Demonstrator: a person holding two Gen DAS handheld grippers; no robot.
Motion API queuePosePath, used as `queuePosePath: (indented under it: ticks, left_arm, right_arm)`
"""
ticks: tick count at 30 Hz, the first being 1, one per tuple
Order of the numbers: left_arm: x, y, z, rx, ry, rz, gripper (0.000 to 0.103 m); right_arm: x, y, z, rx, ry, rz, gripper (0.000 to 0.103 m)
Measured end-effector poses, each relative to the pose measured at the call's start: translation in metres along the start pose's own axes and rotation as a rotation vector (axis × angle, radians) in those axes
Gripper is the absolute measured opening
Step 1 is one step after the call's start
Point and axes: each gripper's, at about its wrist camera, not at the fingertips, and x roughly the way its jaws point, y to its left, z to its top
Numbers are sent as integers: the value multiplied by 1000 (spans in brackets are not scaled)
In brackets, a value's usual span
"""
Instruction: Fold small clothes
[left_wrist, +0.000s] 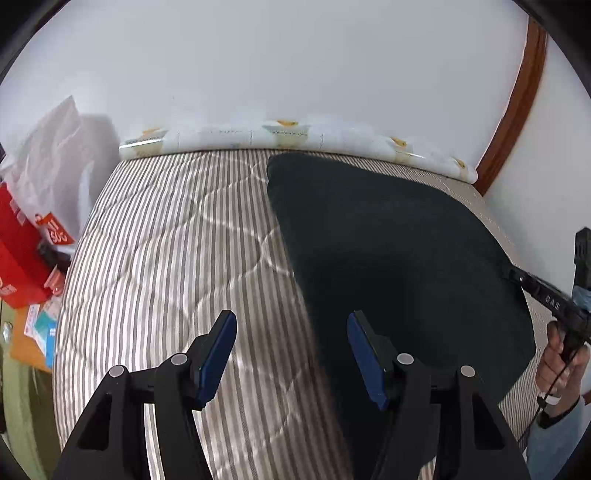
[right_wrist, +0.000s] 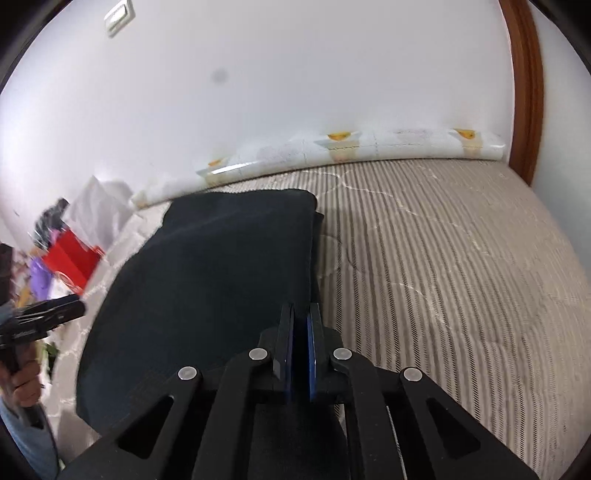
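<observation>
Blue-padded fingers (left_wrist: 218, 354) of the left claw (left_wrist: 291, 354) stand wide apart over a striped quilt (left_wrist: 166, 258), holding nothing; the left edge of a dark cloth (left_wrist: 388, 251) runs up between them, blurred. That cloth, a small folded garment, lies spread on the bed, its far edge close to a patterned white strip (left_wrist: 288, 134) where the quilt meets the white wall (left_wrist: 295, 55).

At the cloth's right corner in the left wrist view, the right claw (left_wrist: 511, 275) reaches in from the side, its tips touching the fabric, with the person's right hand (left_wrist: 561, 358) wrapped around its handle. The right wrist view shows that claw (right_wrist: 300, 328) pressed closed, its blue pads almost meeting, at the near right edge of the cloth (right_wrist: 207, 280); whether fabric is pinched between them cannot be told from either picture.

From the same view the left claw (right_wrist: 70, 304) appears at the far left, blurred, with the left hand (right_wrist: 24, 384) below it. Beyond the bed's left side sit a red box (left_wrist: 18, 254) and a white bag (left_wrist: 55, 147). A brown wooden frame (right_wrist: 526, 92) rises at the right where the wall turns.
</observation>
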Motion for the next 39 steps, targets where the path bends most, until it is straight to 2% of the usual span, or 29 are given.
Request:
queuePosePath:
  ticks: [4,7,9,12,14,18,26,28,30,31,34,39]
  left_arm:
    - [-3,1,-12,-10,4,-1,60]
    - [-2,-3,-19,-22,7,-26,60]
    - [-1,-9,-24,-17,11,-37,60]
    - [-1,-15,-33,-1,-1,-18,60]
    - [-3,-15,-39,0,-3,-17,60]
    - [-13,-10,-52,2,-1,-36,60]
    - [-25,-6,-81,13,-3,-58,60]
    - [-29,-4,-88,5,-2,-76,60]
    - [-34,-3,-97,19,5,-99,60]
    - [-36,-4,-100,30,5,-106,60]
    - [-40,-15,-115,104,12,-122,60]
    - [-22,-36,-129,153,29,-59,59]
  right_arm:
    - [-19,17,-4,-56,-42,-134,9]
    - [-37,39,-10,-99,-91,-119,10]
    - [-39,53,-15,-128,-96,-90,17]
    - [-29,74,-30,-196,-77,-80,19]
    - [-18,78,-41,-220,-42,-107,19]
    - [-19,69,-58,-227,-23,-176,19]
    - [-47,58,-78,-230,-36,-186,20]
    - [-54,58,-86,-242,-33,-194,23]
    - [-60,56,-92,-254,-39,-208,34]
    - [-65,54,-99,-265,-49,-227,36]
    - [-76,45,-113,-272,-61,-260,43]
    - [-86,15,-129,-169,-35,-256,44]
